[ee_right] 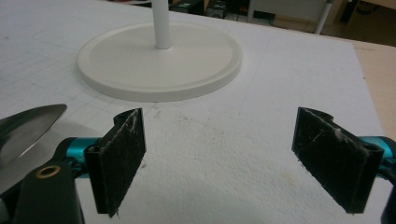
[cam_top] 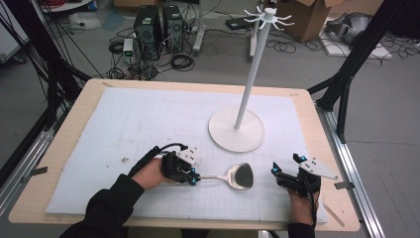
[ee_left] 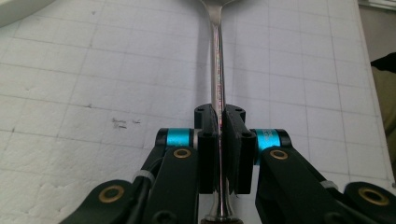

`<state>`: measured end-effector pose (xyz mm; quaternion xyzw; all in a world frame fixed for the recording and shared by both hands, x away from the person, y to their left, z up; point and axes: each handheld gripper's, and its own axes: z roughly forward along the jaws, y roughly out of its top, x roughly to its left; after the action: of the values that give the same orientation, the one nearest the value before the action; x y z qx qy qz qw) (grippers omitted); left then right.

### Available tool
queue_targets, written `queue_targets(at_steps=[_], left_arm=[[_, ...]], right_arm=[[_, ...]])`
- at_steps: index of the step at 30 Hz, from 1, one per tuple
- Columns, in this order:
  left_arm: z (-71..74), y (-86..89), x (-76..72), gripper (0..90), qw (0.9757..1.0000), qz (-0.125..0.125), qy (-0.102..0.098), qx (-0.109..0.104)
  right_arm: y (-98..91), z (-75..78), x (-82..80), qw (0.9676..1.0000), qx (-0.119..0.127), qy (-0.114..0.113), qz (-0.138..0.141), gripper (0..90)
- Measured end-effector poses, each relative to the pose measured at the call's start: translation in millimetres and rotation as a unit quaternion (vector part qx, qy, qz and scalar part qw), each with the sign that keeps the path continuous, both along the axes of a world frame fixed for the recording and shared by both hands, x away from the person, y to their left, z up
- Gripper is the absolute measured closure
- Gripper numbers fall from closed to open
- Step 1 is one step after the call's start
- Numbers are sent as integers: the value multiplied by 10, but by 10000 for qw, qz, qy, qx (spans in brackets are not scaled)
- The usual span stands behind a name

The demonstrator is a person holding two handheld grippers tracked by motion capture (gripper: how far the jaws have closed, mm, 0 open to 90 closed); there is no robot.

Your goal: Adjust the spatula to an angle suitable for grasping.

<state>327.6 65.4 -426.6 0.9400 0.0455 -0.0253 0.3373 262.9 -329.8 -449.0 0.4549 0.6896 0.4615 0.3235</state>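
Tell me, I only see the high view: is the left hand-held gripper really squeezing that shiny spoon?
Observer: Yes. In the left gripper view the left hand-held gripper has both pads clamped on the spoon handle.
Operator: Is the other one holding anything?
Observer: No. In the right gripper view the right hand-held gripper stands wide open over bare white foam.
Operator: What's in front of it?
Observer: The white stand, its round base close ahead.

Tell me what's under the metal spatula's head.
The spatula is clamped by its handle in the left gripper. Below its head is the white gridded mat; whether the head touches it, I cannot tell.
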Motion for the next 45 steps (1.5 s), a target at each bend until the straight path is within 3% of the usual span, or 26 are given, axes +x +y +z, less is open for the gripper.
queue_targets(at_steps=[9, 10, 11, 14, 15, 16, 17, 18, 19, 20, 21, 22, 24, 27, 29, 31, 32, 33, 34, 35, 36, 38, 39, 40, 42, 45], left_arm=[[-35, 26, 17, 823, 9998, 100, 82, -141], [-34, 47, 24, 763, 9993, 173, 169, -283], [-14, 78, 28, 554, 9987, 376, 130, -332], [65, 259, 41, 481, 9919, 979, 86, -809], [133, 429, 9, 391, 9799, 1486, -27, -1330], [164, 524, -13, 364, 9723, 1729, -154, -1568], [164, 524, -13, 330, 9723, 1729, -154, -1568], [187, 620, -38, 330, 9648, 1933, -327, -1750], [204, 734, -78, 296, 9532, 2243, -567, -1946], [208, 802, -99, 204, 9458, 2417, -668, -2062], [209, 995, -145, 195, 9279, 2795, -863, -2312], [209, 995, -145, 196, 9279, 2795, -863, -2312], [198, 1194, -193, 195, 9103, 3153, -1063, -2464], [144, 1437, -252, 196, 8971, 3424, -1085, -2574], [130, 1483, -264, 198, 8959, 3462, -1124, -2549], [95, 1581, -291, 200, 8895, 3580, -1166, -2588], [95, 1581, -291, 200, 8895, 3580, -1166, -2588], [89, 1604, -298, 200, 8872, 3619, -1156, -2617], [85, 1626, -303, 201, 8861, 3631, -1165, -2636], [81, 1641, -309, 201, 8842, 3647, -1187, -2668], [79, 1655, -317, 201, 8831, 3664, -1183, -2682], [71, 1678, -323, 201, 8823, 3682, -1175, -2686], [54, 1692, -327, 201, 8818, 3689, -1135, -2710], [54, 1692, -327, 201, 8818, 3689, -1135, -2710], [35, 1698, -332, 201, 8826, 3693, -1115, -2686], [8, 1705, -335, 206, 8826, 3704, -1074, -2689]], right_arm=[[-1, 2, -4, 10000, 38, 25, -11, 161], [-3, 1, -4, 10000, 53, 23, -1, 161], [-4, 1, -4, 10000, 56, 22, 3, 161], [-3, 0, -1, 10000, 40, 20, -1, 161], [-4, 1, 0, 10000, 40, 27, 14, 161], [-4, 0, 1, 10000, 55, 25, 26, 161], [-6, 0, 2, 10000, 63, 35, 44, 161], [-6, 0, 2, 10000, 63, 35, 44, 161], [-10, 2, 6, 9999, 69, 54, 69, 160], [-17, 2, 5, 9999, 92, 53, 131, 160], [-17, 3, 1, 9998, 112, 43, 166, 160], [-17, 3, 1, 9998, 112, 43, 166, 160], [-24, 7, -8, 9994, 134, -8, 308, 160], [67, 56, 37, 9944, 226, 136, 1019, 161], [127, 83, 53, 9917, 171, 157, 1266, 161], [473, 216, 120, 9758, -277, 191, 2158, 189], [473, 216, 120, 9758, -277, 191, 2158, 189], [602, 256, 148, 9686, -414, 217, 2440, 210], [856, 315, 217, 9490, -645, 352, 3066, 274], [979, 334, 251, 9395, -786, 400, 3310, 284], [979, 334, 251, 9395, -786, 400, 3310, 284], [1208, 356, 319, 9198, -1047, 578, 3738, 362], [1401, 357, 384, 8955, -1331, 680, 4191, 433], [1401, 357, 384, 8955, -1331, 680, 4191, 433], [1584, 346, 450, 8737, -1547, 849, 4533, 482], [1763, 313, 521, 8510, -1840, 1070, 4801, 541]])
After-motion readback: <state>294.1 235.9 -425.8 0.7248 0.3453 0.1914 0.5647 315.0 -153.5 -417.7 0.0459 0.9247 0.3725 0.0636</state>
